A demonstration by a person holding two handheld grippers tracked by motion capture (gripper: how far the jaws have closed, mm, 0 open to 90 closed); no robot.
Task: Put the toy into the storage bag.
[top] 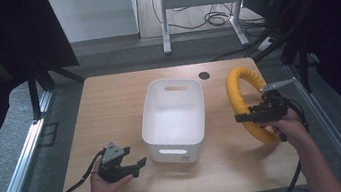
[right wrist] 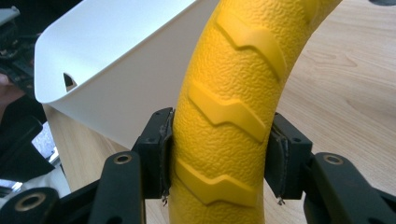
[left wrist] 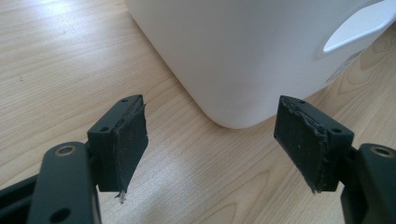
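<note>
A yellow ring (top: 245, 100) with raised tread marks stands tilted on edge at the table's right side. My right gripper (top: 254, 114) is shut on its lower arc; in the right gripper view both pads press the yellow ring (right wrist: 224, 121). A white plastic bin (top: 174, 118) sits empty in the middle of the wooden table (top: 110, 109). My left gripper (top: 135, 165) rests low near the front left, open, pointing at the bin's near left corner. In the left gripper view the white bin (left wrist: 243, 51) fills the top, with nothing between the fingers (left wrist: 128, 140).
A round black grommet (top: 204, 75) sits in the table near its back edge. Metal frame rails run along both sides, and a desk frame with cables stands behind. The person's forearms enter from the bottom.
</note>
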